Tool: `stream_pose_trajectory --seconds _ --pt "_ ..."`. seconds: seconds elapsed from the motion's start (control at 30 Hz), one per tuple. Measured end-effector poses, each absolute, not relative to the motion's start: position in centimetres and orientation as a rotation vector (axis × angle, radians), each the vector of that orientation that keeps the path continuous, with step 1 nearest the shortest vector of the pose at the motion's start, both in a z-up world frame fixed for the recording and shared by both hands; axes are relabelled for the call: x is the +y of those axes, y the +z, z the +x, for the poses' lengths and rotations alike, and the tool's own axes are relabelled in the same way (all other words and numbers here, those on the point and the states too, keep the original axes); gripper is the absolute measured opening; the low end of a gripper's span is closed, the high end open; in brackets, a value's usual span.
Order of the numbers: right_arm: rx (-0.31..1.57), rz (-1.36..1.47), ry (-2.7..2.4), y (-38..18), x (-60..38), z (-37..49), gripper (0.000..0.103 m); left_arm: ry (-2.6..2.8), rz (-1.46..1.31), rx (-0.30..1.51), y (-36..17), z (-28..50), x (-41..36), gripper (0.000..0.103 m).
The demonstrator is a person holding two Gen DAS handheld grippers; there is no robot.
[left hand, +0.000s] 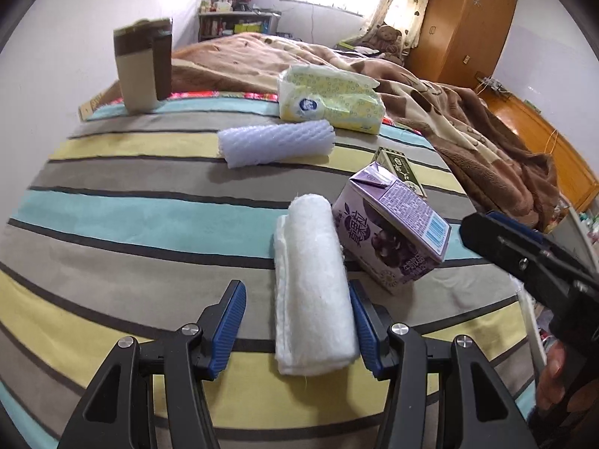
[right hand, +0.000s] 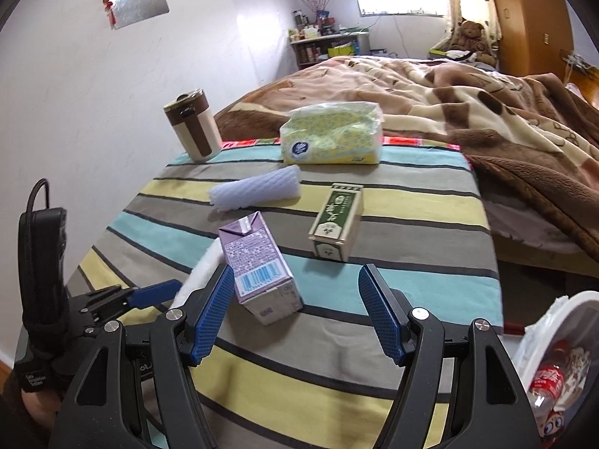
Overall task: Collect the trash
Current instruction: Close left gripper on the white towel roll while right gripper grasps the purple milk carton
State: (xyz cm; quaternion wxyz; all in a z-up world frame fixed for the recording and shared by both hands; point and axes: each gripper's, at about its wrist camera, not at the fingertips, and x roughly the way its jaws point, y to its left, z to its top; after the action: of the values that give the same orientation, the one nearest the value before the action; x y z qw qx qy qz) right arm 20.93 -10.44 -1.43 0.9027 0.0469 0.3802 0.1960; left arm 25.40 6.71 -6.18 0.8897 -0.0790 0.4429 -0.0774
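Observation:
A rolled white towel-like wad (left hand: 312,284) lies on the striped cloth, between the fingers of my left gripper (left hand: 297,321). The jaws are open; the right pad touches the roll and the left pad stands apart. A purple drink carton (left hand: 393,226) lies tilted just right of the roll. In the right wrist view my right gripper (right hand: 295,310) is open and empty, with the purple carton (right hand: 258,262) just ahead of its left finger. A white foam net sleeve (right hand: 256,192) and a green box (right hand: 337,220) lie farther off.
A brown and cream mug (right hand: 192,129) and a yellow tissue pack (right hand: 333,133) stand at the far edge. A brown blanket (right hand: 486,112) covers the bed behind. A white bin (right hand: 554,366) holding bottles sits low at the right. The wall is at the left.

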Motion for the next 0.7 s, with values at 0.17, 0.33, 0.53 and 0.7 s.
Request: stream_pose_trajectory --seconds 0.17,0.33,0.53,0.7 --pt "0.812 0.095 0.42 -1.9 -9.7 21.6 0.07 -0.153 -0.18 0.917 -6.3 25.9 7.8 0.036" --pt "0.828 0.084 0.435 -2.2 -8.8 22.2 0.07 -0.161 -0.233 0.914 -6.4 26.0 9.2 0.031" --pt "0.856 0.068 0.433 -3.0 -8.0 22.8 0.07 -0.133 -0.233 0.898 -6.2 26.0 10.9 0.029" --pt "0.87 0.044 0.424 -3.4 -7.3 23.0 0.065 -0.133 -0.258 0.898 -6.4 25.9 11.6 0.029"
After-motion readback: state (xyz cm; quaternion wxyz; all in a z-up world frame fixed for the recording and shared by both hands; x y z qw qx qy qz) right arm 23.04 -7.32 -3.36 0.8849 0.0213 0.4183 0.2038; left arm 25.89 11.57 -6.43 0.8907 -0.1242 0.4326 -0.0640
